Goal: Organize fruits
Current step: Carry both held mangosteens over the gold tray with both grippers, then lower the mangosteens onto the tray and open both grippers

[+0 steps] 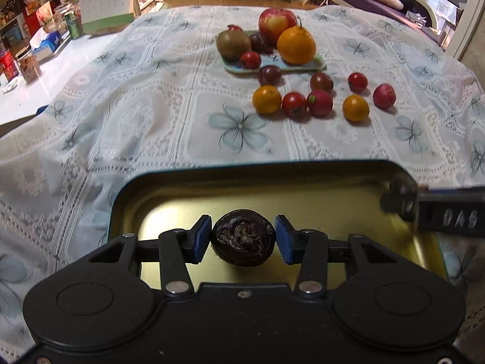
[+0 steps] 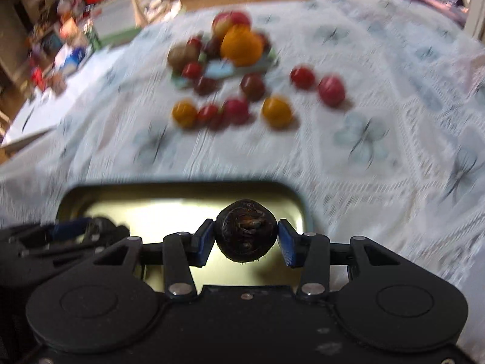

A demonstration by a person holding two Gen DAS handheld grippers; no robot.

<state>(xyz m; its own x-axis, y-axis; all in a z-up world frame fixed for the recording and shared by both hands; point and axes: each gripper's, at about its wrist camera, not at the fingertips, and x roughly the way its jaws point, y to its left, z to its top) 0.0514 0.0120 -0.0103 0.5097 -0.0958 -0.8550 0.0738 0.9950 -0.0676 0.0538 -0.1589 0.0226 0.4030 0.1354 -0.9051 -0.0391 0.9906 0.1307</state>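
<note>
My left gripper (image 1: 243, 240) is shut on a dark round chestnut-like fruit (image 1: 243, 238) over a gold-lined metal tin (image 1: 272, 188). My right gripper (image 2: 245, 239) is shut on a second dark round fruit (image 2: 246, 235) over the same tin (image 2: 169, 209). The right gripper's finger (image 1: 403, 200) shows at the tin's right corner in the left wrist view. Beyond lie several small tomatoes and radishes (image 1: 306, 100) on the cloth. A light green plate (image 1: 303, 66) holds an apple (image 1: 277, 24), an orange (image 1: 295, 45) and a kiwi (image 1: 233, 44).
A lace flowered tablecloth (image 1: 182, 115) covers the table. At the far left stand a calendar (image 1: 106, 9), a green can (image 1: 72, 24), tissues and jars on a white surface. The right wrist view is blurred by motion.
</note>
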